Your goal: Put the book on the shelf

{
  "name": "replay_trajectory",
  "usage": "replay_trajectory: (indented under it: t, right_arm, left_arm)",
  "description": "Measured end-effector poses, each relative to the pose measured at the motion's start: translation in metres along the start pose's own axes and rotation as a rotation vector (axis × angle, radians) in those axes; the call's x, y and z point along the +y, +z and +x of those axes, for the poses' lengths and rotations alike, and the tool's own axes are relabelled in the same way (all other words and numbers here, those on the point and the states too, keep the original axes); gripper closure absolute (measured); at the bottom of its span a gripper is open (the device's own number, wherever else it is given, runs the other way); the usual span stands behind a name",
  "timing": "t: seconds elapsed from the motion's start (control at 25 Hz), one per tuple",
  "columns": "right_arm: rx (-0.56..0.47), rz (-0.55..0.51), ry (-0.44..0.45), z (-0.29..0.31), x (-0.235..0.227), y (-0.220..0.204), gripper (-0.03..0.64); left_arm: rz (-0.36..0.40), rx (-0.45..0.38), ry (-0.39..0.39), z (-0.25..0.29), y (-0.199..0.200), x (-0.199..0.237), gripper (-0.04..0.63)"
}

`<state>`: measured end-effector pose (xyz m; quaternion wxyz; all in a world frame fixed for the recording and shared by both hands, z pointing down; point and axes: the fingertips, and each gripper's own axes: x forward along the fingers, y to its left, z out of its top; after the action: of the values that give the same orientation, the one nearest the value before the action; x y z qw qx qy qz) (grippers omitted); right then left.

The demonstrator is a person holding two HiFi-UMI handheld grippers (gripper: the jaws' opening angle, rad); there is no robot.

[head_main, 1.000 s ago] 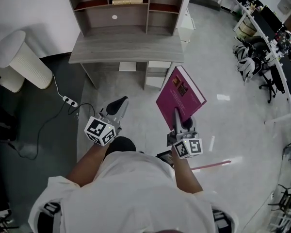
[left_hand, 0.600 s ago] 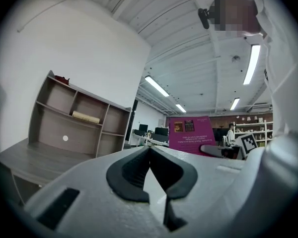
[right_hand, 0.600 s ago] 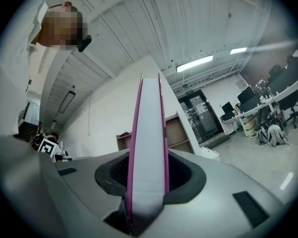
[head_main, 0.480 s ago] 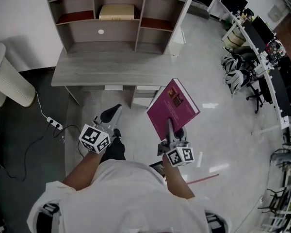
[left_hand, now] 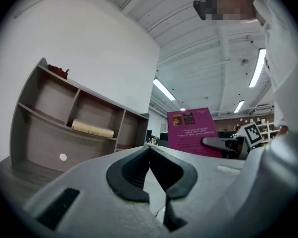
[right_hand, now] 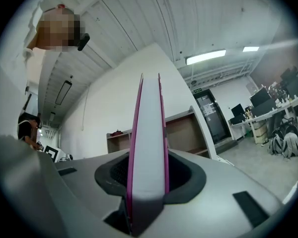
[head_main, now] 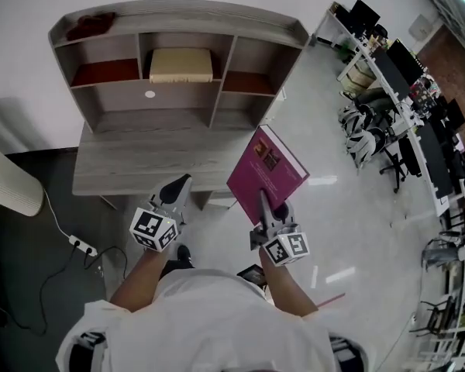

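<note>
A magenta book (head_main: 266, 172) stands tilted in the air, with my right gripper (head_main: 265, 206) shut on its lower edge. In the right gripper view the book (right_hand: 148, 138) shows edge-on, white pages between magenta covers, pressed between the jaws. The grey wooden shelf unit (head_main: 178, 91) stands on a desk (head_main: 147, 169) ahead and to the left of the book. A cream book (head_main: 181, 64) lies flat in its upper middle compartment. My left gripper (head_main: 178, 186) hovers at the desk's front edge, shut and empty. The left gripper view shows the shelf (left_hand: 69, 128) and the magenta book (left_hand: 193, 130).
A dark red object (head_main: 91, 26) lies on top of the shelf at the left. A white bin (head_main: 12, 188) and a power strip with cable (head_main: 84, 246) are on the floor at the left. Office desks and chairs (head_main: 387, 107) crowd the right side.
The person has stepped toward the desk, so the shelf sits lower and nearer in the head view. Both grippers moved forward with them; the book stays in the right gripper.
</note>
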<state>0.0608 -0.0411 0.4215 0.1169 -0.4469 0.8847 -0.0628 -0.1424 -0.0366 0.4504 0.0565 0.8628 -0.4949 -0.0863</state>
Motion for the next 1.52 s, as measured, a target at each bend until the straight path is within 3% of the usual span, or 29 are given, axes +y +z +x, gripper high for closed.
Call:
replay_trajectory:
  t: [0.12, 0.4, 0.8, 1.2, 1.52]
  right_arm:
    - [-0.033, 0.002, -0.018, 0.037, -0.009, 0.013, 0.472]
    - [-0.168, 0.131, -0.104, 0.108, -0.046, 0.029, 0.472]
    - [-0.304, 0.207, -0.174, 0.177, -0.088, 0.038, 0.472]
    - [-0.374, 0.389, -0.235, 0.225, -0.161, 0.031, 0.472]
    - [-0.352, 0.445, -0.231, 0.28, -0.216, 0.023, 0.472]
  left_arm:
    - [-0.025, -0.017, -0.022, 0.022, 0.005, 0.024, 0.581]
    - [-0.047, -0.01, -0.065, 0.055, 0.005, 0.074, 0.581]
    - [-0.031, -0.003, -0.127, 0.102, 0.006, 0.09, 0.581]
    - [0.028, 0.007, -0.091, 0.157, 0.013, 0.094, 0.581]
    - [0.062, 0.046, -0.066, 0.211, 0.011, 0.096, 0.581]
